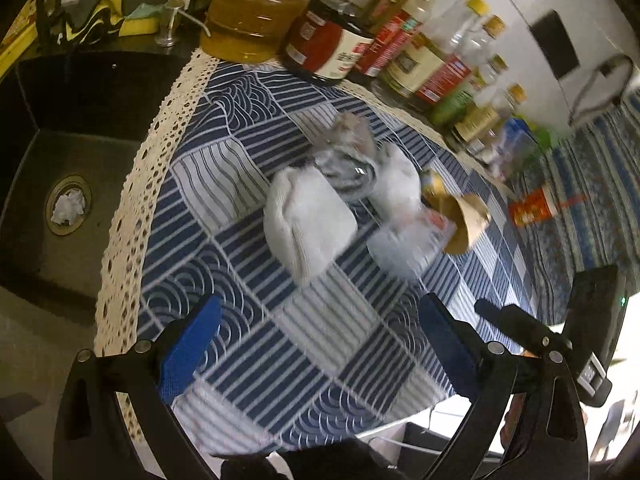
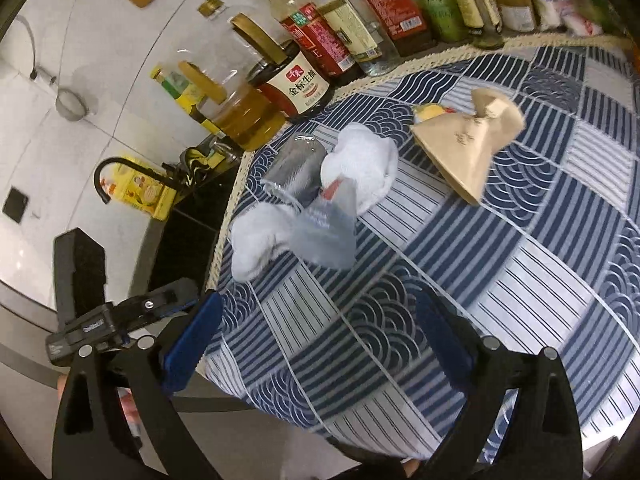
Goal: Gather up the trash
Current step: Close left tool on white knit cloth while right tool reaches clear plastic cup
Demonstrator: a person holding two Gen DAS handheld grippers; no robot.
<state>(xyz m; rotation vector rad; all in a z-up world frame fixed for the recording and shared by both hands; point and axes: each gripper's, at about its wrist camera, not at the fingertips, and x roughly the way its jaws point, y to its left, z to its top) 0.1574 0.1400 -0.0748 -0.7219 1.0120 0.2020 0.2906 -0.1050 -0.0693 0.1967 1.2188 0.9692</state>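
Observation:
Trash lies on the blue patterned tablecloth: two crumpled white tissues, a clear plastic cup on its side, a clear plastic wrapper and a brown paper bag. My left gripper is open and empty, above the cloth in front of the trash. My right gripper is open and empty, near the table's front edge. The left gripper's body shows at the left of the right wrist view.
Oil and sauce bottles line the back edge by the white tiled wall. A dark sink lies left of the cloth, with a white wad in its drain and a black tap.

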